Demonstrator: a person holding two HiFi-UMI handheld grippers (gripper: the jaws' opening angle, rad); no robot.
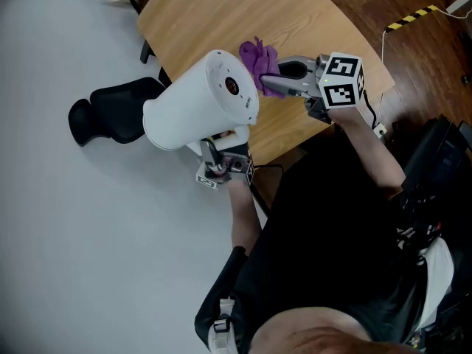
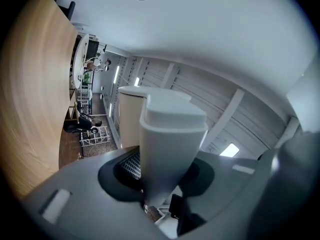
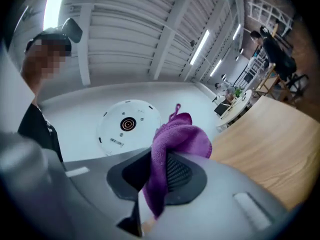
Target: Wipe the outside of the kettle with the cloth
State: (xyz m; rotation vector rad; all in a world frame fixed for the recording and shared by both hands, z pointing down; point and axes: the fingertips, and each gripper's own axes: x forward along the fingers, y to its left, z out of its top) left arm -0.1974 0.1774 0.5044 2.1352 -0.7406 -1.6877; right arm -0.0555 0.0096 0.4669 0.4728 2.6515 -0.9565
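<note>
Kettle (image 1: pixel 195 105): rigid, smooth, likely slippery plastic shell, fill unseen; aloft, tilted, at table (image 1: pixel 221 13) edge | hold: handle (image 2: pixel 167 144), left gripper (image 1: pixel 212 153) clamped on it | cloth (image 1: pixel 258 56): soft, limp, pinched tight in right gripper (image 1: pixel 269 80), just beside the base

A rounded wooden surface (image 1: pixel 221 13) stands on a pale grey floor (image 1: pixel 66 249), with a black chair (image 1: pixel 110 116) beside it. Dark wood flooring (image 1: pixel 435 65) carries yellow-black tape (image 1: pixel 410 18); strip lights (image 3: pixel 200 46) line the white ribbed ceiling (image 3: pixel 130 29).

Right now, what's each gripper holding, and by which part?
The left gripper grips the white kettle by its handle; the right gripper pinches the purple cloth by a bunched fold.
</note>
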